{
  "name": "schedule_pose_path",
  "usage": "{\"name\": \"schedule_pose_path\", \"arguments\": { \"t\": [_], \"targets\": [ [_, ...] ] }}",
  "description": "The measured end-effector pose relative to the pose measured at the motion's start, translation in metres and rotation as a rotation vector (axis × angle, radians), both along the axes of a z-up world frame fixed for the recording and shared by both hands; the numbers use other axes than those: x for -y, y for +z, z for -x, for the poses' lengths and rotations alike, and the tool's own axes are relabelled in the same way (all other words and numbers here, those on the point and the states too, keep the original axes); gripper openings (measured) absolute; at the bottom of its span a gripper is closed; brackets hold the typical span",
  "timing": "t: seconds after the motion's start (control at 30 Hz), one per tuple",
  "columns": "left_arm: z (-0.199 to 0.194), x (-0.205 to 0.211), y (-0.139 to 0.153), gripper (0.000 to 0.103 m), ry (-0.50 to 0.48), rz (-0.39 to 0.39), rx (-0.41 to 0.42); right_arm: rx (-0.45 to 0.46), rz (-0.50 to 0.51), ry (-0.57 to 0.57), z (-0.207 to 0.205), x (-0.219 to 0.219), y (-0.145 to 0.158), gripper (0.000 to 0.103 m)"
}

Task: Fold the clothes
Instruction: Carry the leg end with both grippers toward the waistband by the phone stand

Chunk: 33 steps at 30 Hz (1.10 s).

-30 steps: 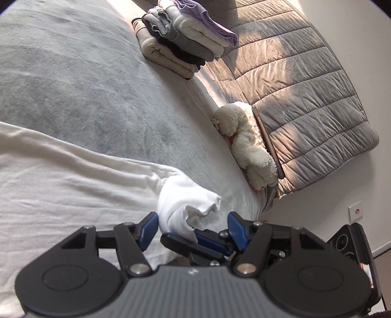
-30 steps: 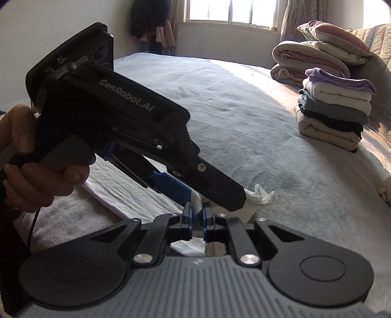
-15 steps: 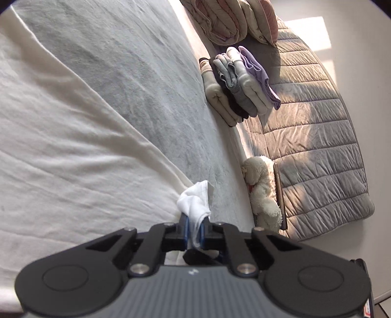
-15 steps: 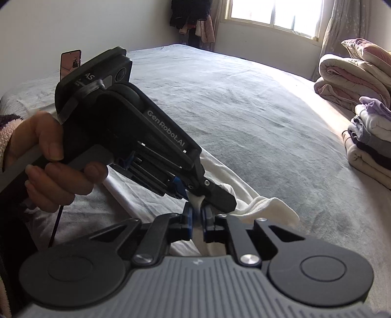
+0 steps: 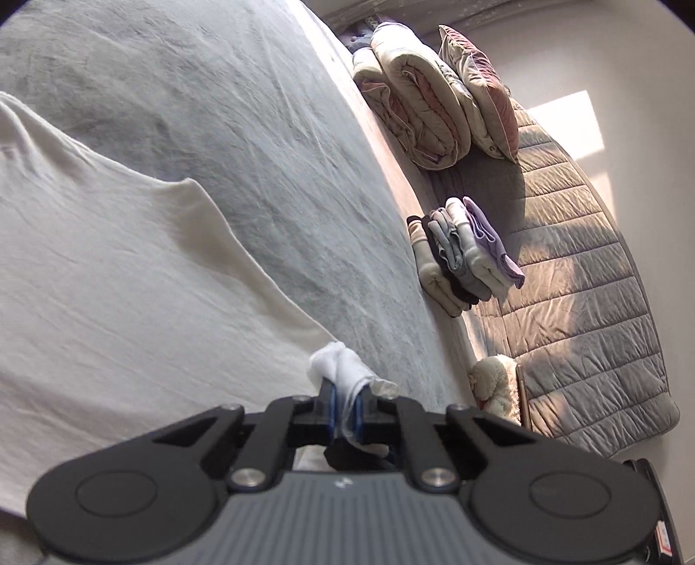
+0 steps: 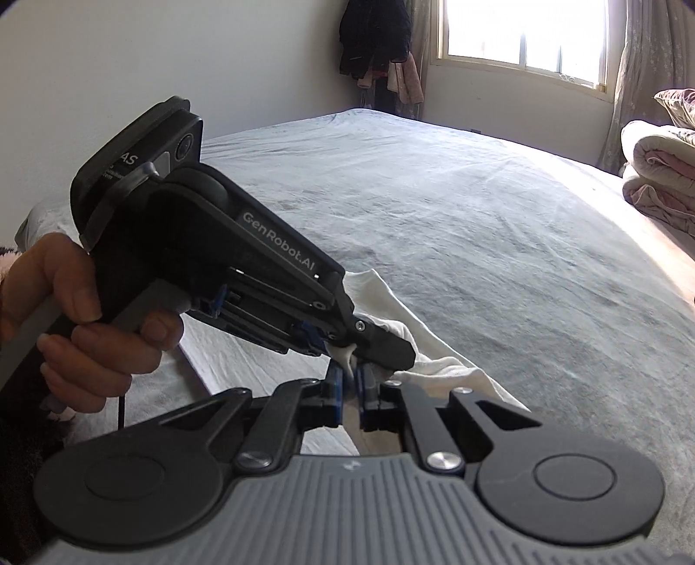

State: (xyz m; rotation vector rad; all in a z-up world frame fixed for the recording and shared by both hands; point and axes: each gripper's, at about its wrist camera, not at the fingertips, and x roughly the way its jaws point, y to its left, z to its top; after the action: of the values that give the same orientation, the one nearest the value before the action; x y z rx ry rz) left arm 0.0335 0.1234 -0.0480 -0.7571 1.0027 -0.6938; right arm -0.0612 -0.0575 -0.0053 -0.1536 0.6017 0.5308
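Note:
A white garment (image 5: pixel 130 278) lies spread on the grey bed, filling the left of the left wrist view. My left gripper (image 5: pixel 344 410) is shut on a bunched corner of it (image 5: pixel 343 369). In the right wrist view the same white garment (image 6: pixel 438 365) trails from the grippers toward the right. My right gripper (image 6: pixel 349 393) is shut on a bit of that cloth, right beside the tip of the left gripper (image 6: pixel 382 343), which a hand (image 6: pixel 82 321) holds by its handle.
The grey bed cover (image 6: pixel 478 226) stretches far ahead. A stack of folded clothes (image 5: pixel 464 256), rolled quilts and a pillow (image 5: pixel 434 100) and a plush toy (image 5: pixel 495 382) line the bed's edge by the quilted headboard (image 5: pixel 586 278). A window (image 6: pixel 525 39) is in the back wall.
My left gripper went from open around the white cloth to shut on its corner. Both grippers swung with the cloth, so the views now look further up the bed.

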Motion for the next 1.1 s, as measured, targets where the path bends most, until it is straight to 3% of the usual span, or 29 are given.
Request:
{"name": "schedule_pose_path", "arguments": {
  "t": [0.2,0.43,0.63,0.9,0.97,1.03,1.1],
  "targets": [
    [-0.008,-0.058,-0.005,0.007,0.081,0.022,0.035,-0.013,-0.056,0.009,-0.021,-0.048,-0.002,0.008],
    [-0.010,-0.122,0.000,0.007,0.187,-0.021,0.088,-0.030,-0.107,0.056,-0.045,-0.101,-0.002,0.008],
    [-0.001,-0.179,-0.015,0.007,0.310,-0.034,0.067,-0.066,-0.130,0.128,-0.049,-0.162,-0.008,0.008],
    [0.007,-0.217,-0.044,0.009,0.388,-0.008,0.023,-0.137,-0.105,0.180,-0.055,-0.209,-0.022,0.009],
    [0.006,-0.224,-0.056,0.010,0.381,0.043,-0.005,-0.169,-0.106,0.191,-0.058,-0.209,-0.024,0.018],
    [0.006,-0.228,-0.061,0.011,0.372,0.097,-0.017,-0.203,-0.115,0.204,-0.062,-0.205,-0.026,0.020],
    [0.008,-0.231,-0.062,0.014,0.363,0.129,-0.015,-0.237,-0.124,0.217,-0.066,-0.202,-0.027,0.032]
  ]
}}
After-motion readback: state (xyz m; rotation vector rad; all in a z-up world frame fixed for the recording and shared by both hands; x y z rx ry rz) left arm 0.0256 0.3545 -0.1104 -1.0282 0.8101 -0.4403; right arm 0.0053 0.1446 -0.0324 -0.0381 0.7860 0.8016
